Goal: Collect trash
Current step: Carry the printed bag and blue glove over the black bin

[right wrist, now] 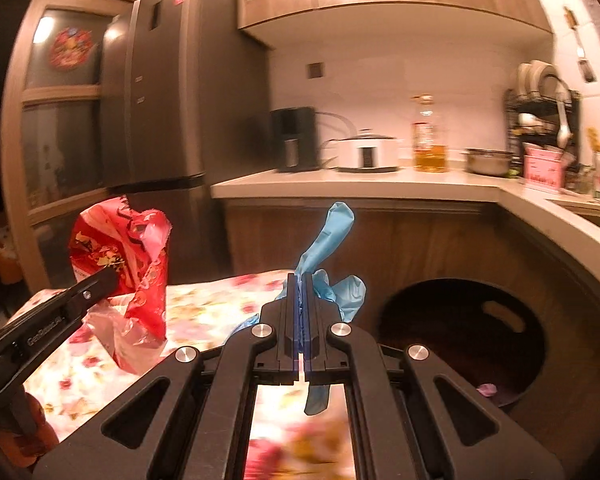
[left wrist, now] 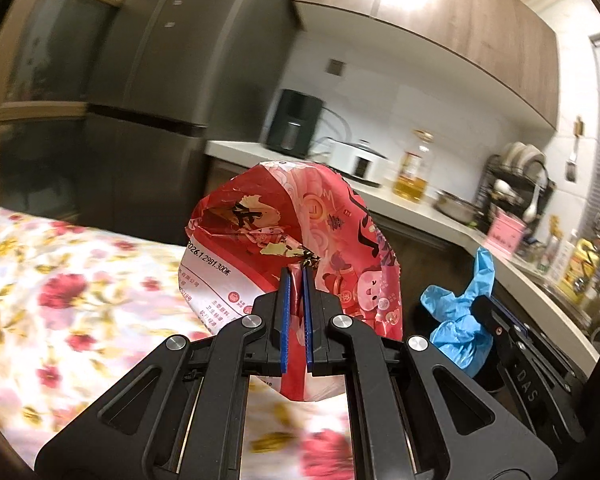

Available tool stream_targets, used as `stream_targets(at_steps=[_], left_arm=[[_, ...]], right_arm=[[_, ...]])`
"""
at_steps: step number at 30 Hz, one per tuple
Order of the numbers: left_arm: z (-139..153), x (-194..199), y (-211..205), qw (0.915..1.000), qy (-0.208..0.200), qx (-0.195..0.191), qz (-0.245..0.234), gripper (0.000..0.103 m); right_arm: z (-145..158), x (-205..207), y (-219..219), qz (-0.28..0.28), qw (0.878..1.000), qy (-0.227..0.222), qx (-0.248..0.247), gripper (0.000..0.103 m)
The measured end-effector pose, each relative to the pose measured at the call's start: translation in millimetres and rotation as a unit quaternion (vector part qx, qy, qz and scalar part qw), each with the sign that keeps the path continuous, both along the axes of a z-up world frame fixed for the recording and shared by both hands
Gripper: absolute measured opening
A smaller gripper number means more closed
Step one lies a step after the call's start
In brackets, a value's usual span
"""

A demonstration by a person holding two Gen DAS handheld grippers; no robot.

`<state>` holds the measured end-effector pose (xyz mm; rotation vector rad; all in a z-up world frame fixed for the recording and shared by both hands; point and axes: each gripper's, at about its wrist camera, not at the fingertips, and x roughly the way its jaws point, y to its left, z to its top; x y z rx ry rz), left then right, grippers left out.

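Left wrist view: left gripper (left wrist: 296, 276) clamped tight on a crumpled red snack bag (left wrist: 296, 232), jaws nearly touching with only a fold of the bag between them. Bag held up in the air above the flowered tablecloth (left wrist: 60, 280), printed side and date stamp facing the camera. Just right of the bag, a blue glove (left wrist: 460, 320) bunched in the right gripper (left wrist: 496, 312), also off the tablecloth.

Right wrist view: right gripper (right wrist: 300, 280) closed hard on the blue glove (right wrist: 328, 248), one glove finger sticking up past the fingertips, a strip hanging down below them. Left gripper (right wrist: 108, 276) entering from the left edge, pinching the red snack bag (right wrist: 128, 264) above the tablecloth (right wrist: 204, 312). Beside the tablecloth, to its right and lower down, a dark round bin (right wrist: 480, 320) with a handle slot in its rim and something pinkish lying inside; too dim to tell what. Beyond the tablecloth, a white counter (right wrist: 380, 188) carrying a black appliance (right wrist: 294, 140), a white cooker (right wrist: 366, 152), an oil bottle (right wrist: 430, 136) and a steel bowl (right wrist: 488, 160). Tall fridge (right wrist: 172, 92) behind the tablecloth's far left corner.
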<state>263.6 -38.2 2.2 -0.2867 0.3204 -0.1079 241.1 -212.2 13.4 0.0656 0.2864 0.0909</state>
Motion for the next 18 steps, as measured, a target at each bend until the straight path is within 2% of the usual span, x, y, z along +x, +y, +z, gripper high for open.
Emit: stream_targets(at_steps=[9, 18], left_arm=[[1.2, 30.6, -105.7, 0.9963, -0.001, 0.018, -0.084, 0.005], [-9.4, 63.9, -173.0, 0.9901, 0.008, 0.036, -0.135, 0.005]], right_arm=[[6.0, 5.5, -94.9, -0.093, 0.995, -0.016, 0.016, 0.002], [-8.5, 21.0, -136.6, -0.115, 0.993, -0.003, 0.025, 0.002]])
